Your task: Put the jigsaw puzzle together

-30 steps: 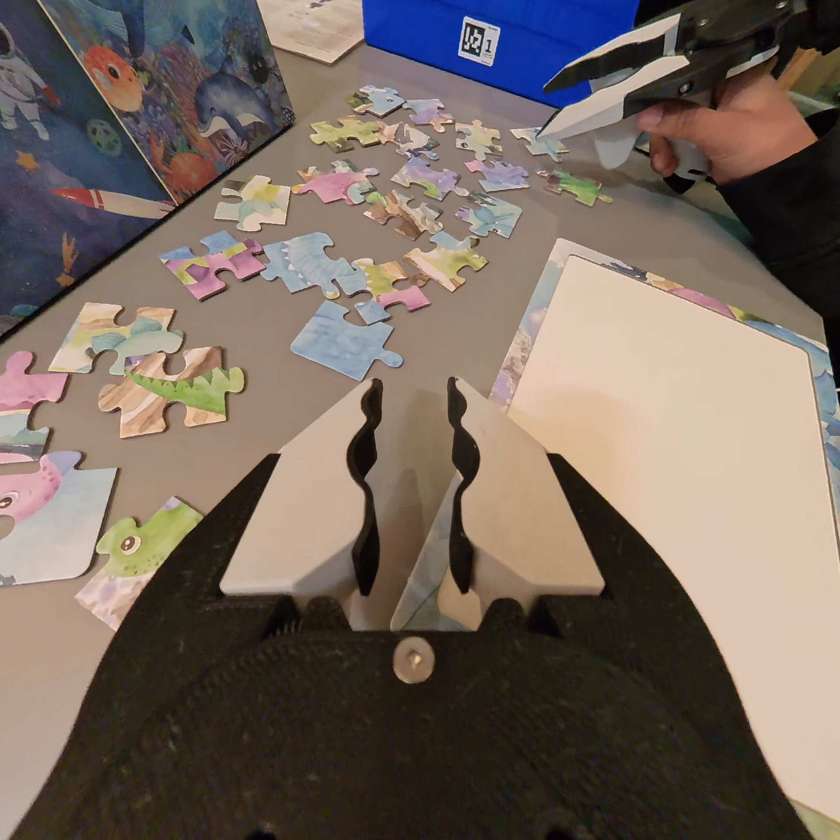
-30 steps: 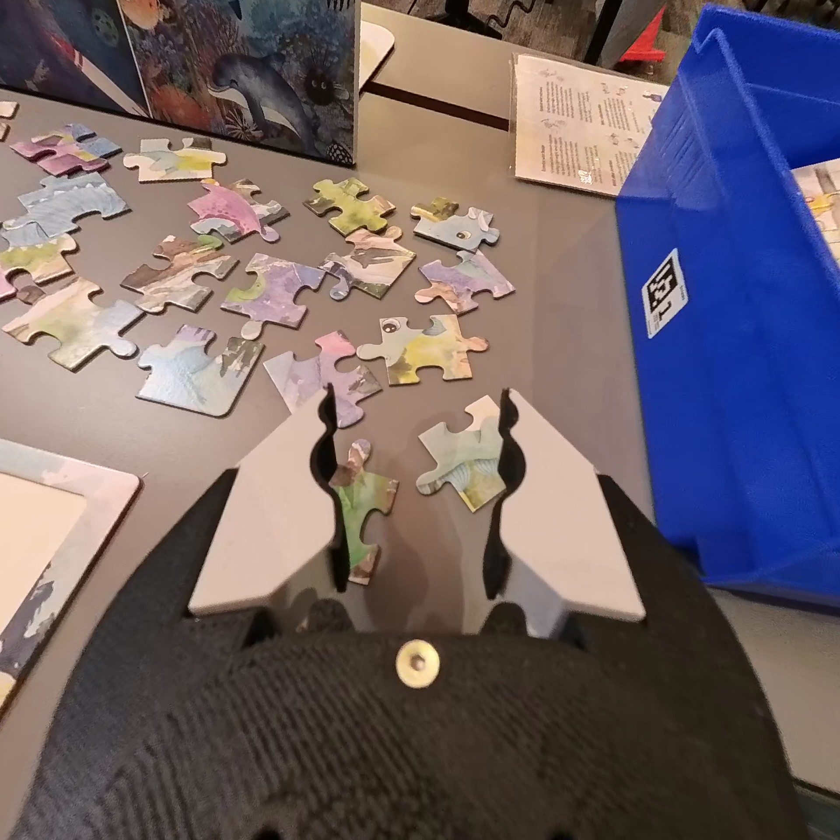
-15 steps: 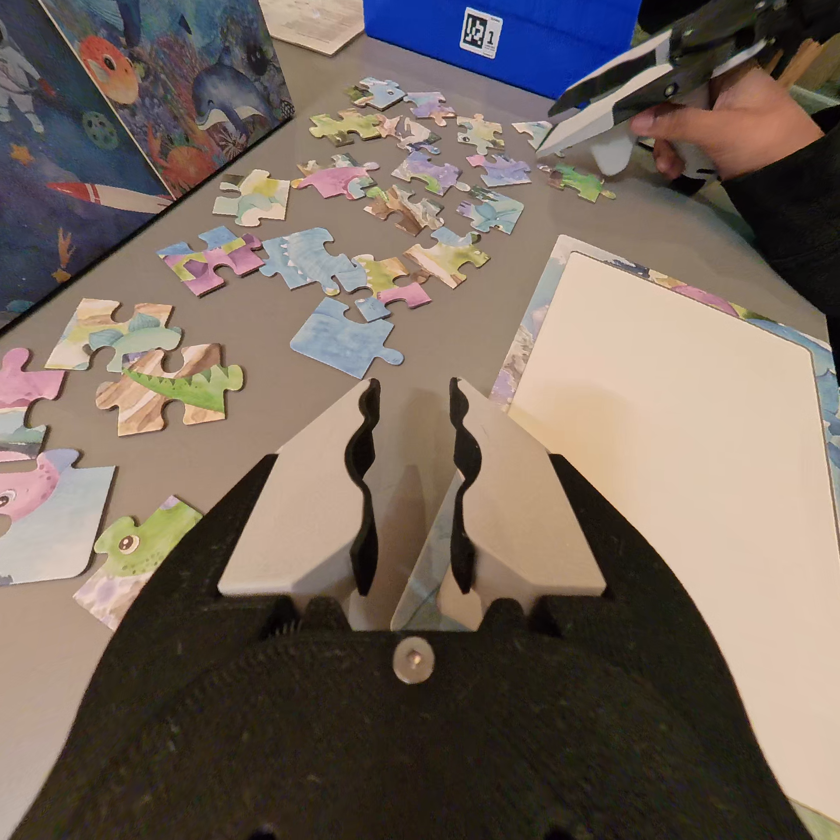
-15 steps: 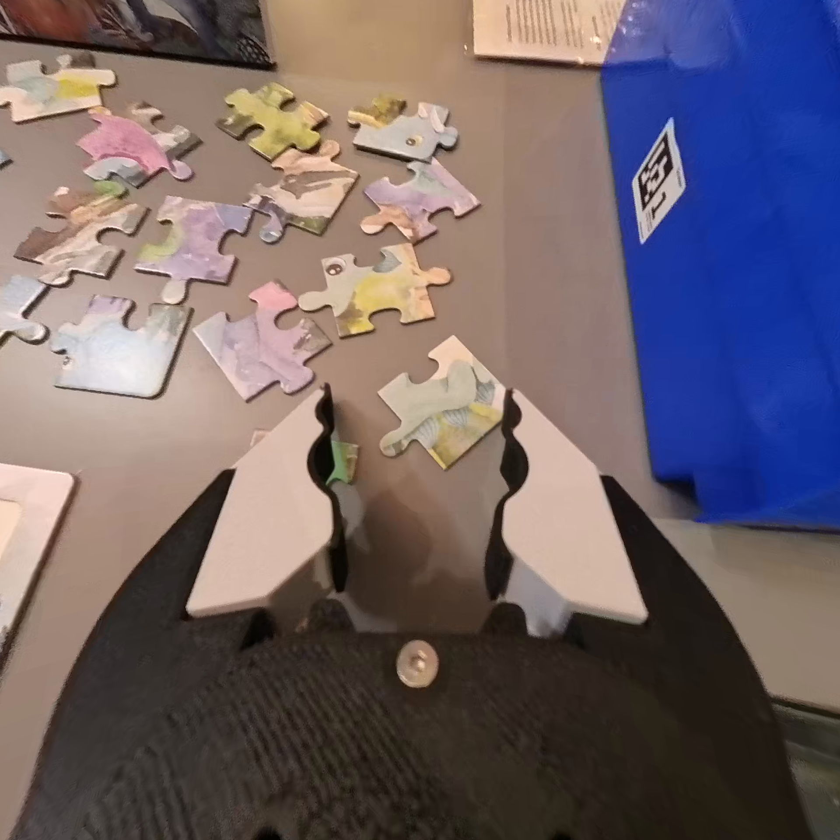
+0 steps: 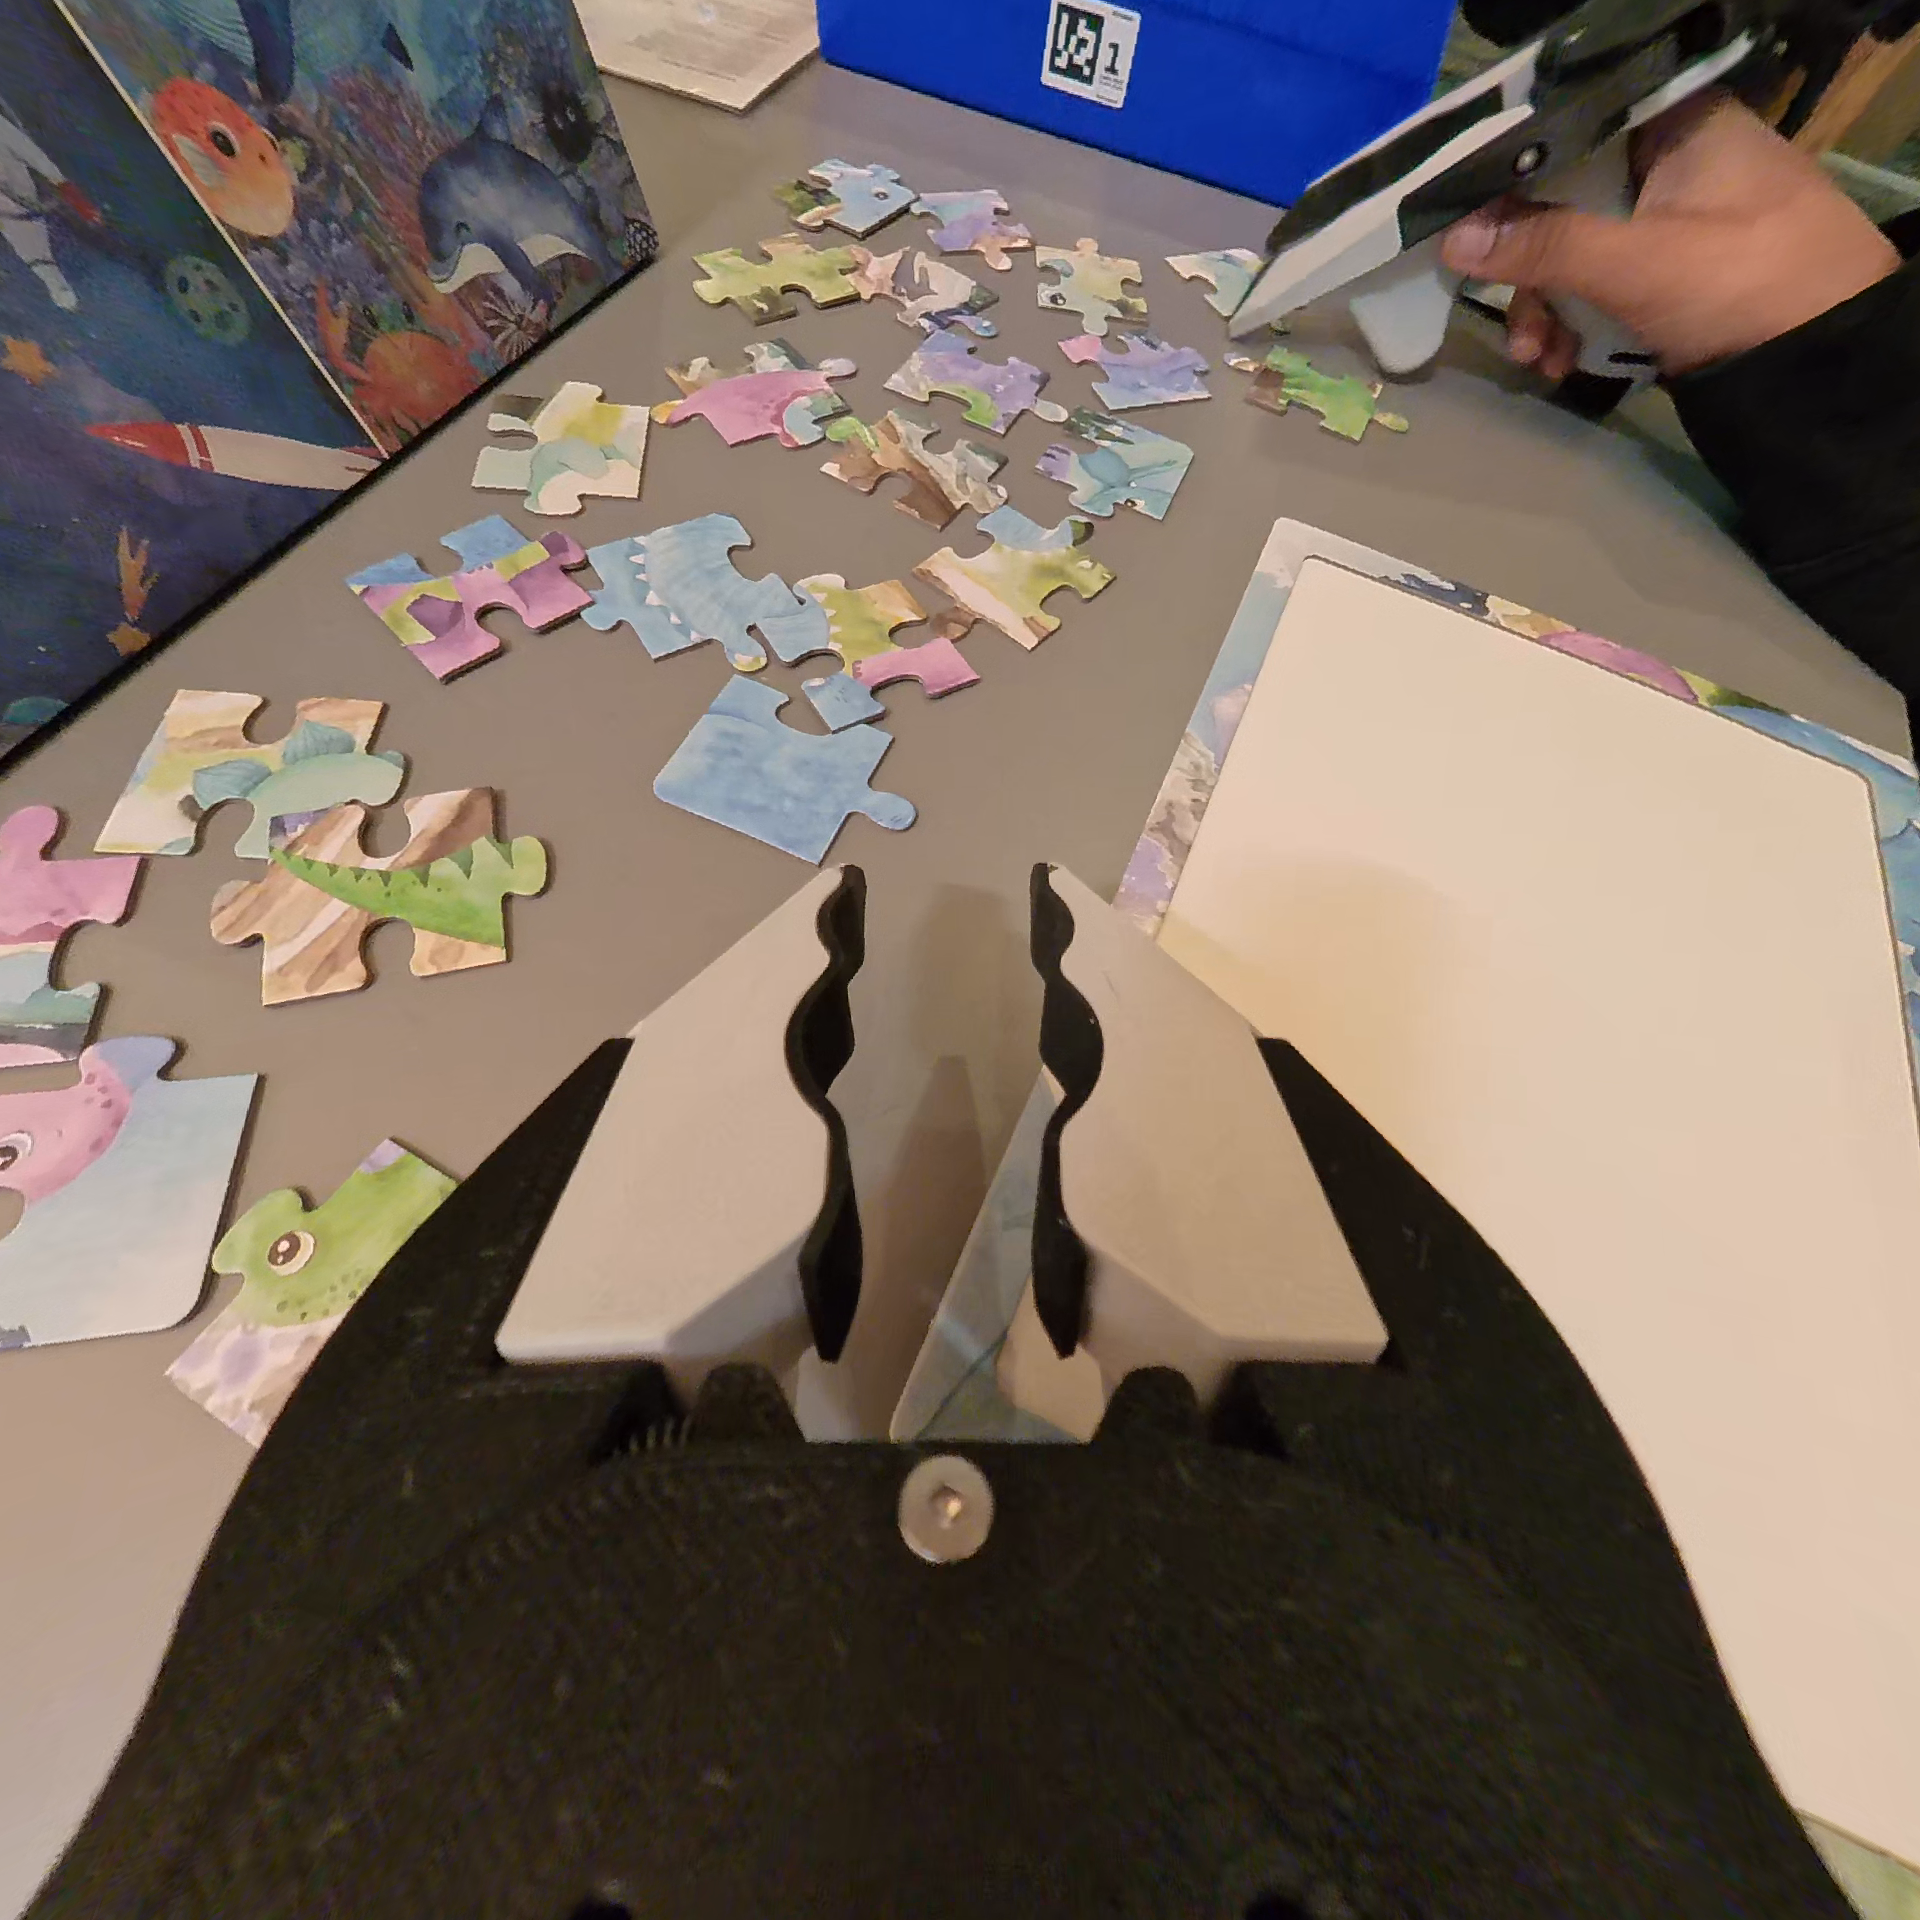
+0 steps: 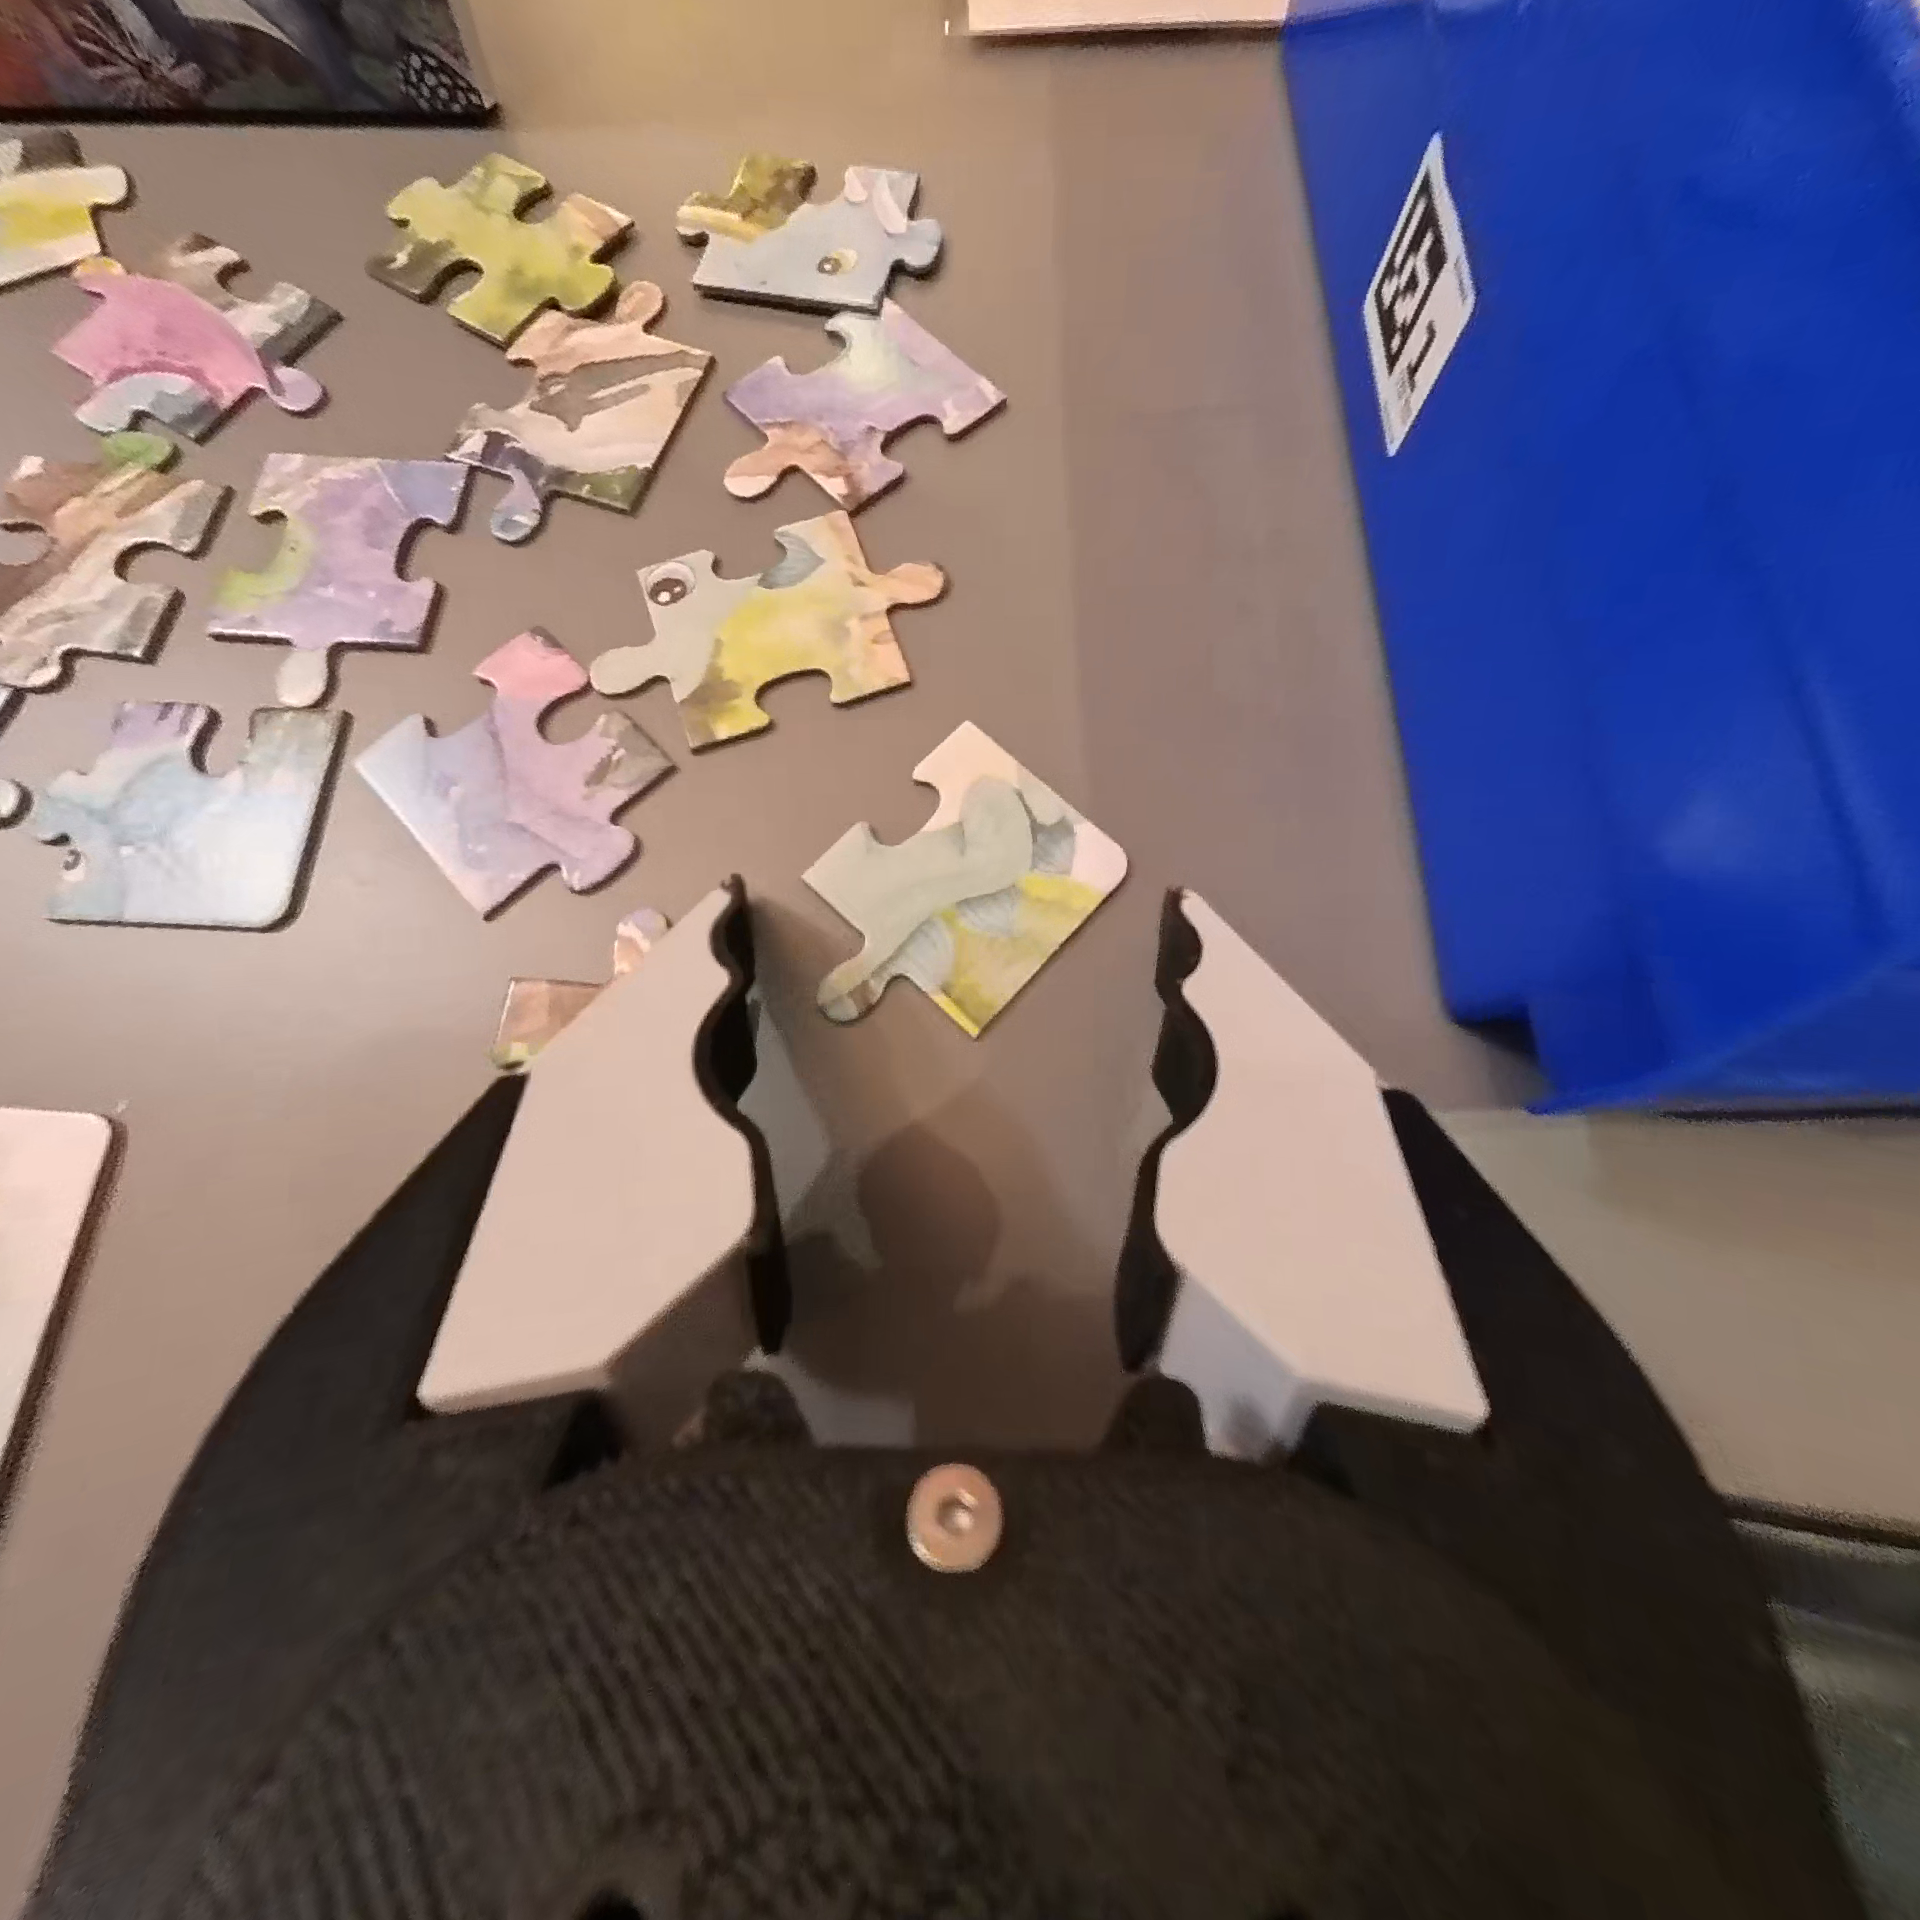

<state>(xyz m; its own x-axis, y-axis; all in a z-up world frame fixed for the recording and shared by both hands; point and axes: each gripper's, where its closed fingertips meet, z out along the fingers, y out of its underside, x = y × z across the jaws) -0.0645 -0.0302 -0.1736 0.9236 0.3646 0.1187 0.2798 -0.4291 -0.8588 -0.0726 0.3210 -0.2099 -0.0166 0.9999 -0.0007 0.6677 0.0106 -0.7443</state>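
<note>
Several loose jigsaw pieces [image 5: 790, 623] lie face up on the grey table. The puzzle frame [image 5: 1174, 831], with a bare cream inside, lies at the right. My left gripper [image 5: 948, 883] is open and empty, low over the table by the frame's near-left corner. My right gripper [image 6: 954, 894] is open and empty, its tips just short of a pale corner piece [image 6: 987, 862] with green and yellow marks. A green piece [image 6: 551, 1013] is mostly hidden under its left finger. In the left wrist view the right gripper [image 5: 1262, 301] points down at the far right, held by a hand.
A blue bin [image 6: 1662, 520] stands close on the right of the right gripper, near the table's edge [image 6: 1662, 1143]. Picture boxes [image 5: 312, 208] stand along the left. A printed sheet [image 5: 707, 42] lies at the back. Spacing between my two grippers at the tips: around 35 cm.
My right gripper has moved forward and down toward the pale corner piece; the green piece has slid under its left finger. The left gripper has barely moved.
</note>
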